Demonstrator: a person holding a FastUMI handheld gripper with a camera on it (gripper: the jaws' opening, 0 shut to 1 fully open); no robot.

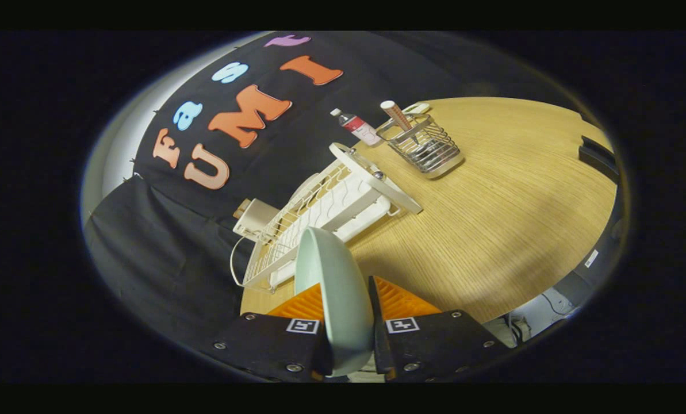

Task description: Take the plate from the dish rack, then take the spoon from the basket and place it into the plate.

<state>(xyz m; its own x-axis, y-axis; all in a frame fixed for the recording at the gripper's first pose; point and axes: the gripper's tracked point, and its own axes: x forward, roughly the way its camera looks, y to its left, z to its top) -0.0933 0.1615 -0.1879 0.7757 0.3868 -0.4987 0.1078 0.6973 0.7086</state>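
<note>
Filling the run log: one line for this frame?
stage: plate out of rack | gripper: shut on plate, edge-on | rack: beyond fingers | spoon: in basket | table

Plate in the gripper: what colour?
Pale mint green, plain, seen edge-on in the gripper view: the plate sits clamped between the gripper fingers.

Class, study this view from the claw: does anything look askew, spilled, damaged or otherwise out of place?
Nothing looks spilled or broken. The claw is shut on the plate, held edge-on, which suits the task. Beyond it stand the dish rack, the wire basket with the spoon upright, and a bottle.
</note>
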